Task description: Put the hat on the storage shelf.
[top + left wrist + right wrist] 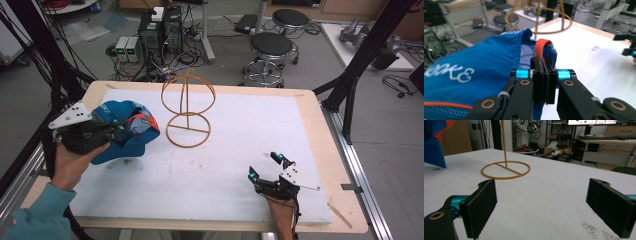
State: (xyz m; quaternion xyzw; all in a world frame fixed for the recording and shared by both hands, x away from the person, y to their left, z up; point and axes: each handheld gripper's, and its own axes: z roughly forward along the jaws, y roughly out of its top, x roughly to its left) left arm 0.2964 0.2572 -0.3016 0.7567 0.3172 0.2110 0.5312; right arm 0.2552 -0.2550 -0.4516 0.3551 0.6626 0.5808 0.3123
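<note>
Holding a blue cap [122,131] by its orange strap [543,45], the left hand-held gripper [119,129] has its jaws pressed fully together on that thin band, with the cap hanging just ahead of and beside it, low over the white surface [225,165]. The cap looks light and soft: its fabric sags and folds, so it will likely swing and lose its shape when carried, and the strap is a narrow, somewhat slick hold that could slide out. A firmer place to take it would probably be the stiffer brim or the rim of the crown. Beyond the left hand-held gripper stands a thin wire hat stand [188,107], well apart from the right hand-held gripper [266,166], which rests near the surface with its jaws wide apart and nothing between them. Much of the cap's brim and inside is hidden behind the left hand-held gripper, and the white lettering is cut off and hard to read.
</note>
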